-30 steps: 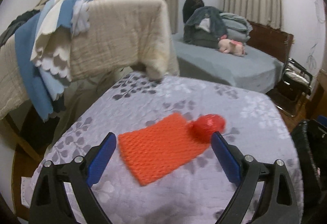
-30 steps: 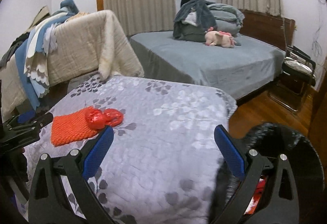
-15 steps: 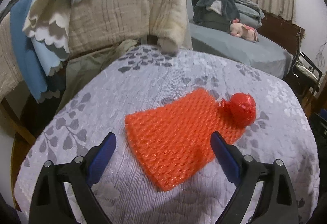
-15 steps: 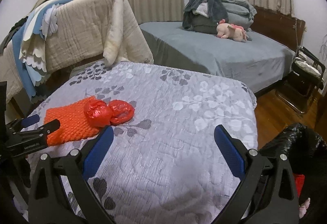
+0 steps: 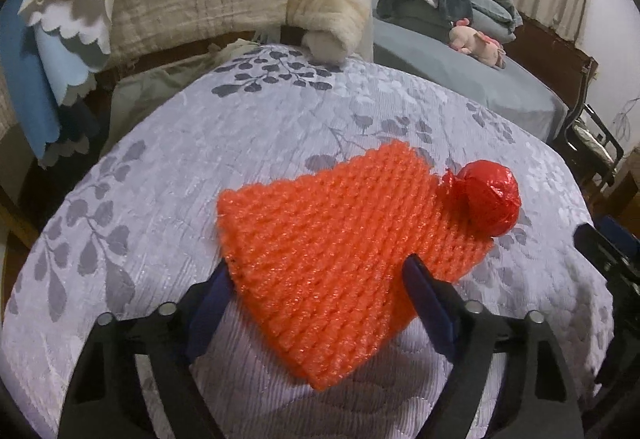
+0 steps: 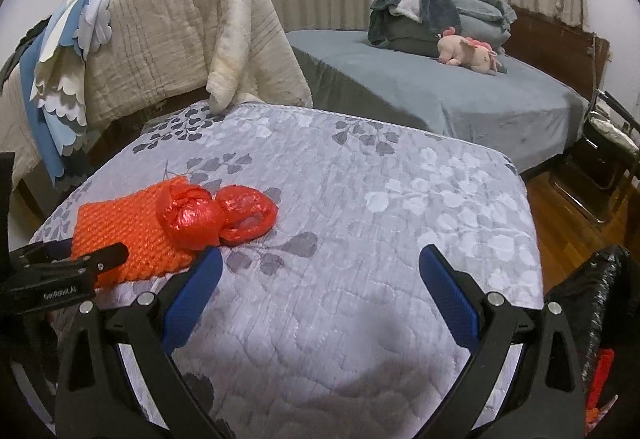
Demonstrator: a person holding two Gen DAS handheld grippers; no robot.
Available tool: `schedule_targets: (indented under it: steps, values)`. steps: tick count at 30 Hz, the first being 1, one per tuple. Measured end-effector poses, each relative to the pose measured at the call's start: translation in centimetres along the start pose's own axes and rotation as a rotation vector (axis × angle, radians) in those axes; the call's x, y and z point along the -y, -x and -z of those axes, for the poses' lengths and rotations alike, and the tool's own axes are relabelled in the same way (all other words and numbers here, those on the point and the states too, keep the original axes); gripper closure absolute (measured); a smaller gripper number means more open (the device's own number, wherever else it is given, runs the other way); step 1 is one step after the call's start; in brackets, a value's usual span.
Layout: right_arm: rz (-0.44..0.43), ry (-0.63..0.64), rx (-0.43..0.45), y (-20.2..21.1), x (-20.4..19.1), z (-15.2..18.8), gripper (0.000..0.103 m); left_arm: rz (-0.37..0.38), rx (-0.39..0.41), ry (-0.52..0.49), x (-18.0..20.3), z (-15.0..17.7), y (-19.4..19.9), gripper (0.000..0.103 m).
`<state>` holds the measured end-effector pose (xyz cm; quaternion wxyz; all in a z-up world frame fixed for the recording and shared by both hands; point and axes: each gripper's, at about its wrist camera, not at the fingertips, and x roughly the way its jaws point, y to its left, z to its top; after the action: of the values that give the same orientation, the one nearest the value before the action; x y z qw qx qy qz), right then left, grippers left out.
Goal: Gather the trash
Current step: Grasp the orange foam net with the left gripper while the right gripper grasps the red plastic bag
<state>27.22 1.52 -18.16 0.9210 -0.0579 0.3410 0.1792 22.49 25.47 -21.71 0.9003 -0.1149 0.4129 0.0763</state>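
Desk: a surface under a lilac-grey quilted cover with a leaf print (image 5: 280, 127) carries all the trash in sight.
Black plastic rubbish bag (image 6: 592, 299): it stands off the desk's right edge, mouth up; something red shows low inside, too little to name.
Orange foam-mesh packing sheet (image 5: 344, 247): it lies flat near the desk's front left, its near corner between the fingers of the left tongs (image 5: 320, 279). Likely featherlight, soft and springy, it should crush easily; that near corner looks the best place to pinch.
Red crumpled plastic ball (image 5: 490, 203): it rests on the sheet's far corner. From the right-hand view a second flatter red plastic wad (image 6: 248, 215) touches it. Both look light and crinkly, and may roll off if the sheet is lifted.
Left tongs: closing on the sheet, pads not yet clearly pressing it.
Right tongs (image 6: 320, 287): spread wide over bare cover, holding nothing.
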Motion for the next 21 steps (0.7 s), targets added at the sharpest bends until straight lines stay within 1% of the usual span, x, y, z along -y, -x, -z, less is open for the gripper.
schedule_targets:
  steps: [2,4,5,7,8,10,12,14,17,21]
  values:
    - [-0.007,0.002,0.003,-0.3,-0.3,-0.3,0.007,0.005,0.002,-0.004,0.1,0.0,0.0,0.030]
    - [-0.015,0.004,0.007,-0.5,-0.6,-0.5,0.007,0.013,0.007,-0.001,0.0,0.0,0.1,0.037]
    - [-0.021,0.003,0.010,-0.5,-0.8,-0.7,0.007,0.020,0.009,-0.001,0.0,0.0,0.2,0.042]
    - [-0.033,0.001,0.014,-0.7,-1.2,-1.1,0.007,0.030,0.009,-0.008,0.2,0.0,0.1,0.047]
    - [-0.040,0.001,0.014,-0.9,-1.5,-1.3,0.007,0.043,0.009,-0.011,0.2,0.0,0.1,0.054]
    - [-0.055,0.007,0.015,-1.2,-2.1,-1.7,0.007,0.063,0.009,-0.020,0.4,-0.1,0.2,0.063]
    - [-0.066,0.018,0.016,-1.5,-2.8,-1.9,0.007,0.086,0.010,-0.032,0.7,-0.1,0.2,0.076]
    - [-0.078,0.027,0.017,-1.8,-3.5,-2.2,0.007,0.116,0.010,-0.038,0.8,-0.2,0.2,0.086]
    - [-0.091,0.039,0.010,-2.3,-4.3,-2.5,0.007,0.122,0.021,-0.032,0.8,-0.3,0.4,0.088]
    - [-0.106,0.056,-0.006,-3.3,-5.1,-2.7,0.007,0.134,0.021,0.011,-0.2,-0.8,0.2,0.088]
